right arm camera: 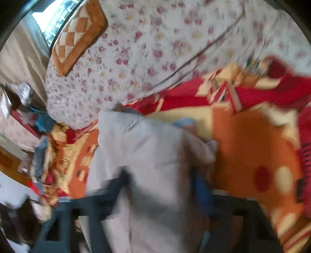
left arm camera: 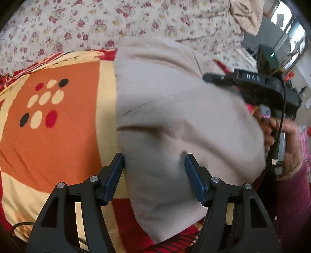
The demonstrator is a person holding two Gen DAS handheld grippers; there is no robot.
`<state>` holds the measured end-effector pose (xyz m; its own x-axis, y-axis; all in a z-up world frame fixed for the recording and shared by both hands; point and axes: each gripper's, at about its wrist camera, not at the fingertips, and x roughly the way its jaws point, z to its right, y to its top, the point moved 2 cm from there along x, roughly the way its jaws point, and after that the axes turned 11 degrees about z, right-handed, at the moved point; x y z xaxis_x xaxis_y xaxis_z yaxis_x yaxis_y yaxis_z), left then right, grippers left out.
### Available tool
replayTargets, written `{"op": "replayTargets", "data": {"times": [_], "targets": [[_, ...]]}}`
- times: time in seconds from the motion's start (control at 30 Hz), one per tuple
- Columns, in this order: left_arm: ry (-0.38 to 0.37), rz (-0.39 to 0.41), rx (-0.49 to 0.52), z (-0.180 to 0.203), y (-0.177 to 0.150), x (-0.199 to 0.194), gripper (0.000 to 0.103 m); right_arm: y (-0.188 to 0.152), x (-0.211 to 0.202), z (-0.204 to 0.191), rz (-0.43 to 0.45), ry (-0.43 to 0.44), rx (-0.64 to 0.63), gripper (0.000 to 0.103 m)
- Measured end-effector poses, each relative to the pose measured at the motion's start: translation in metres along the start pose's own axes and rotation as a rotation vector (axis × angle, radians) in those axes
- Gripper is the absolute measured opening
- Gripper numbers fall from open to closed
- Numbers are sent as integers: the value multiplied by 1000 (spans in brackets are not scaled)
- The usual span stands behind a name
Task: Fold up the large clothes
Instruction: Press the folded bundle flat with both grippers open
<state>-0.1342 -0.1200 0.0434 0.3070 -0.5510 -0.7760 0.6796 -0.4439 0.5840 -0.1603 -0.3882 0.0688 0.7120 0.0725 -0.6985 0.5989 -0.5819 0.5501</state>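
Bed's covered in a loud orange-and-red blanket (left arm camera: 58, 116) with dots, sitting right under the grippers, and a floral sheet (left arm camera: 97, 21) spreads out beyond them. Checkered orange pillow (right arm camera: 77, 37) further up, daylight coming through the window (right arm camera: 56, 17) behind it.

One beige garment (left arm camera: 175, 120), one orange-red blanket (left arm camera: 58, 126), one floral sheet (left arm camera: 97, 23), two grippers (left arm camera: 154, 173).

A bed with a floral sheet (left arm camera: 81, 21) carries an orange, cream and red blanket (left arm camera: 64, 120) (spotted pattern), on which a beige garment (left arm camera: 175, 109) lies folded, and a checked cushion (right arm camera: 77, 37) near its edge.
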Motion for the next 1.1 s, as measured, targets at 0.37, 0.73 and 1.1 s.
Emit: {"op": "replayTargets", "data": {"times": [0.37,0.73,1.1], "targets": [[-39,-53,-45,6,-6,25,75,-11,-11,38,116,-200,-71,2],[87,108,-2,4,36,-6,75,-24,-98,-44,194,-122,-204,45],[186,101,38,6,41,51,75,-77,-32,-22,94,-268,-317,43]]}}
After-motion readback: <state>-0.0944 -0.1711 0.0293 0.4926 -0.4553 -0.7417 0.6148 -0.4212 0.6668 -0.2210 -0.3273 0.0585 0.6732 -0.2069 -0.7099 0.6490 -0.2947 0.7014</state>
